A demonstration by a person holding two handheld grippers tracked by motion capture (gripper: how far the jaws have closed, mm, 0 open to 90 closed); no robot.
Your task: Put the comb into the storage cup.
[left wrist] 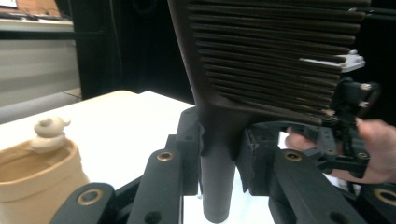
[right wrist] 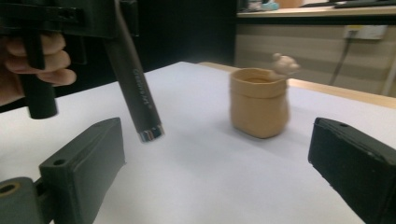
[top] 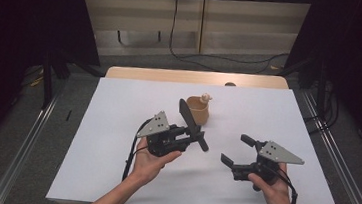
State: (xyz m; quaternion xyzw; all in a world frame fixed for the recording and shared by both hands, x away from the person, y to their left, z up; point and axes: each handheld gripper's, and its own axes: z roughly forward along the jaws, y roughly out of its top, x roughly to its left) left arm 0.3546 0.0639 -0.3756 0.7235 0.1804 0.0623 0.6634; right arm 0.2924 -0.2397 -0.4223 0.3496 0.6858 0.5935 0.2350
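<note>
Left fingers point(left wrist: 187, 154) clamped on comb point(left wrist: 271, 60), right fingers point(right wrist: 350, 163) wide open, empty; could perhaps tip cup point(right wrist: 259, 102).

A white table point(top: 111, 175) – a tan pot point(top: 199, 110) stands on it, just beyond the left gripper point(top: 194, 128) and its comb point(top: 190, 120).

Even overhead light, dark surroundings — close-ups softly blurred

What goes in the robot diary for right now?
left hand-held gripper: shut on comb | right hand-held gripper: open | pot: on table
</note>
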